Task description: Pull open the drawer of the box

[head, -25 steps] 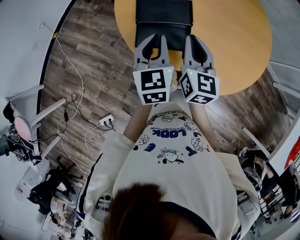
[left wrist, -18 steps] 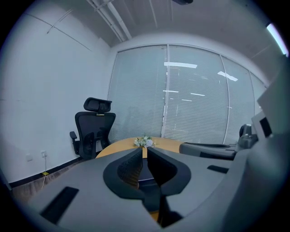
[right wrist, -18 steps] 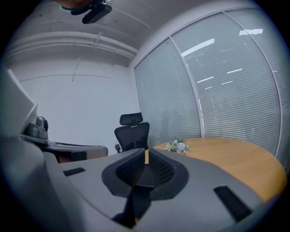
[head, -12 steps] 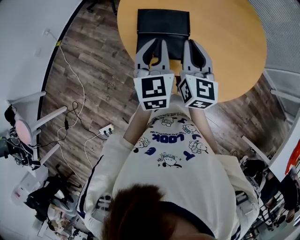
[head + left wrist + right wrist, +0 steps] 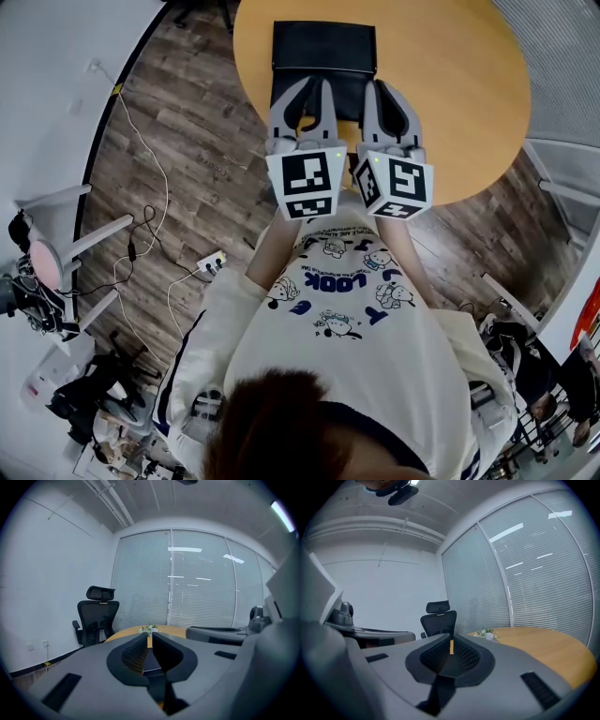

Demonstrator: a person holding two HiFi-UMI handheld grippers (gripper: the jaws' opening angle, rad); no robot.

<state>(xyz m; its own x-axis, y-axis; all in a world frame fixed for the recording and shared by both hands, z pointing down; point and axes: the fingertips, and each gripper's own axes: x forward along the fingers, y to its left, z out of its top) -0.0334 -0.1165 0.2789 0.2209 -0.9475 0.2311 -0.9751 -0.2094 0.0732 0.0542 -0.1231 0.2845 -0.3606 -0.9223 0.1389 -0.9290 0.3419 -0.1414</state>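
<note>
A black box (image 5: 324, 47) lies on the round wooden table (image 5: 450, 84), near its edge on my side; no drawer can be made out from above. Both grippers hover side by side over that edge and point at the box. The left gripper (image 5: 316, 82) reaches over the box's near part, its jaws drawn together with nothing between them. The right gripper (image 5: 384, 86) sits just right of it, jaws likewise closed and empty. In the left gripper view the left gripper (image 5: 149, 637) shows pads meeting at the tip. The right gripper (image 5: 451, 641) looks the same in its own view.
A black office chair (image 5: 96, 616) stands beyond the table, also seen as the chair (image 5: 438, 618). A small flower bunch (image 5: 149, 629) sits on the far side of the table. Cables and a power strip (image 5: 214, 262) lie on the wood floor at the left.
The head view has shifted, so more of the box and table shows. Both grippers stay side by side and have edged slightly closer to the box. Their jaws have not changed.
</note>
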